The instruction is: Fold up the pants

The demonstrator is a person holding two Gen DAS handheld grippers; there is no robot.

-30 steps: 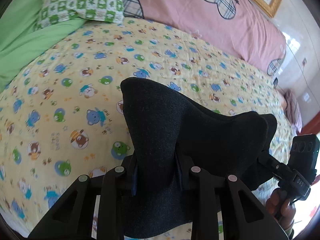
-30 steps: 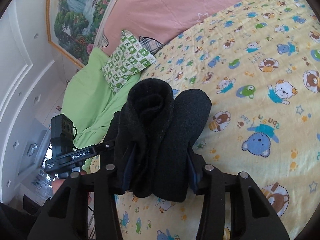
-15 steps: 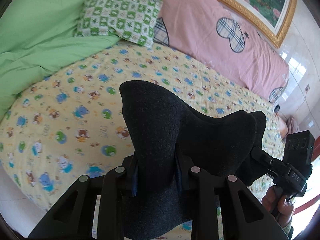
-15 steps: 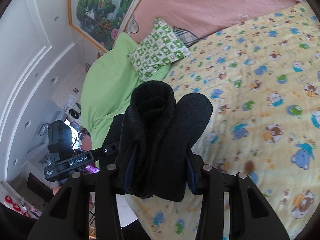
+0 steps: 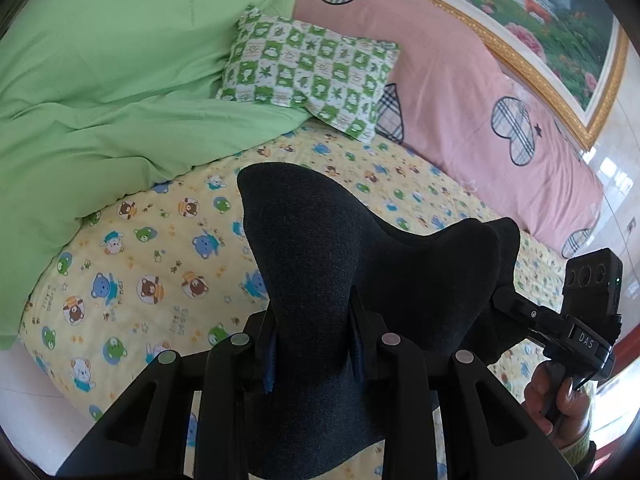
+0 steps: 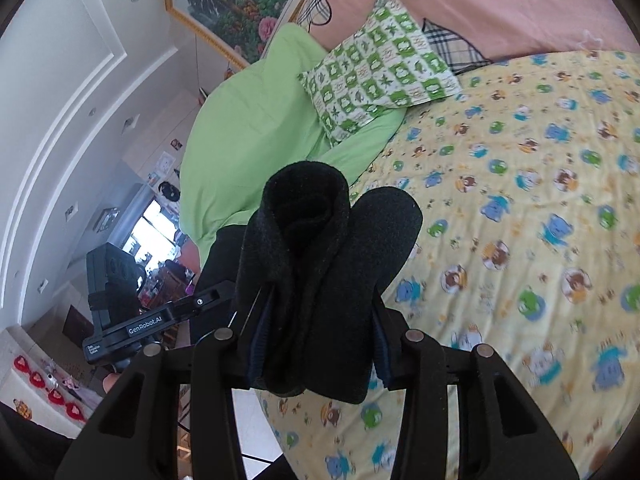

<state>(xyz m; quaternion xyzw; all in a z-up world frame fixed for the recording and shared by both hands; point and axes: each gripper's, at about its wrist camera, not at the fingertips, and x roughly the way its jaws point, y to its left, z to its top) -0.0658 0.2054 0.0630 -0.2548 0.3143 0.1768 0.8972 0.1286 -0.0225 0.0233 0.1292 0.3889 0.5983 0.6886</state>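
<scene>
No containers in my feeds, just the bed. Left gripper point(image 5: 314, 344) is clamped on the pants point(image 5: 320, 264): dark fabric bunches up between its jaws toward 12 o'clock and spans off to 3 o'clock, where the right gripper point(image 5: 508, 304) pinches the other end, person's hand point(image 5: 560, 396) on its handle. Pants are held up over the bear-print sheet point(image 5: 160, 272). Green duvet point(image 5: 100, 80) at 10 o'clock, checked pillow point(image 5: 308, 72) at 12, pink cover point(image 5: 460, 100) at 2.

On the right wrist cam, the right gripper point(image 6: 316, 344) is closed on a thick fold of pants point(image 6: 320, 248) standing up toward 12. Left gripper point(image 6: 216, 296) comes in at 9 o'clock, angled, gripping the same cloth.
</scene>
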